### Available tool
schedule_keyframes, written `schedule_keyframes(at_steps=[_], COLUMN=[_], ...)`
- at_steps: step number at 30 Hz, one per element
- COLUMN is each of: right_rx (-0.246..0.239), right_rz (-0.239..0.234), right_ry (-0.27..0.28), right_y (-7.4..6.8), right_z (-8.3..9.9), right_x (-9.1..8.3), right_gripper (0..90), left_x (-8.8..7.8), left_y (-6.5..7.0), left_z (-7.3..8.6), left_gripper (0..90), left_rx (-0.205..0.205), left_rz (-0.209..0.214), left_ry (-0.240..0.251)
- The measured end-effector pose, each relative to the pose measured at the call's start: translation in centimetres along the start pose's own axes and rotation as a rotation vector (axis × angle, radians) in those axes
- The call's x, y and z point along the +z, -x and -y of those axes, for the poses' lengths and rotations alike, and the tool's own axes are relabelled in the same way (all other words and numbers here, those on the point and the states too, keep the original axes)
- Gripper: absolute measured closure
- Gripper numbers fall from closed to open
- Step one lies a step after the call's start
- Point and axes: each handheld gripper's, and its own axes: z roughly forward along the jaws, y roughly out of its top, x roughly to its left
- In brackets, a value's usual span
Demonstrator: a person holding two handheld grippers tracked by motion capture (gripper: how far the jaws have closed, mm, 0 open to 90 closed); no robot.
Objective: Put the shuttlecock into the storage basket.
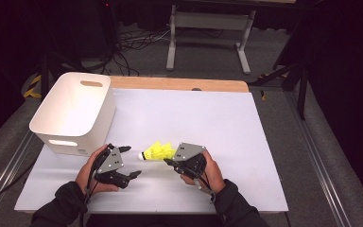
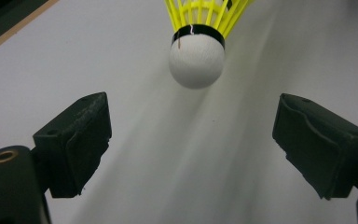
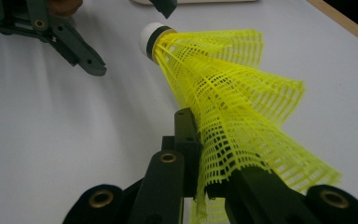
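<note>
A yellow shuttlecock with a white cork tip hangs just above the white table top, near its front middle. My right gripper is shut on its mesh skirt, which is squashed between the black jaws of the right gripper. The cork points away toward my left gripper. My left gripper stands open, and the cork floats a little beyond and between the wide-spread jaws of the left gripper, touching neither.
A white plastic bin with handle slots stands at the table's left rear corner. A wooden strip runs along the far edge. Beyond it are the floor, cables and a metal frame.
</note>
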Motion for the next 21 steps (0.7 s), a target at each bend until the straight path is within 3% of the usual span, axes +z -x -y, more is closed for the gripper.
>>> schedule_keyframes(at_steps=[5,14,21], right_rx=[-0.017,-0.064,-0.123], right_rz=[-0.016,-0.049,-0.055], right_ry=[-0.020,-0.067,-0.096], right_y=[-0.4,-1.3,-1.9], right_z=[-0.1,-0.4,-0.9], right_x=[0.3,1.0,1.2], right_gripper=[87.1,86.8,86.3], left_x=[0.5,2.4,3.4], left_y=[0.3,0.9,0.7], left_z=[-0.5,-1.5,-1.6], left_gripper=[17.6,21.7,27.2], left_rx=[0.010,0.031,-0.002], left_rz=[0.001,0.038,0.075], left_ry=[0.002,-0.049,-0.083])
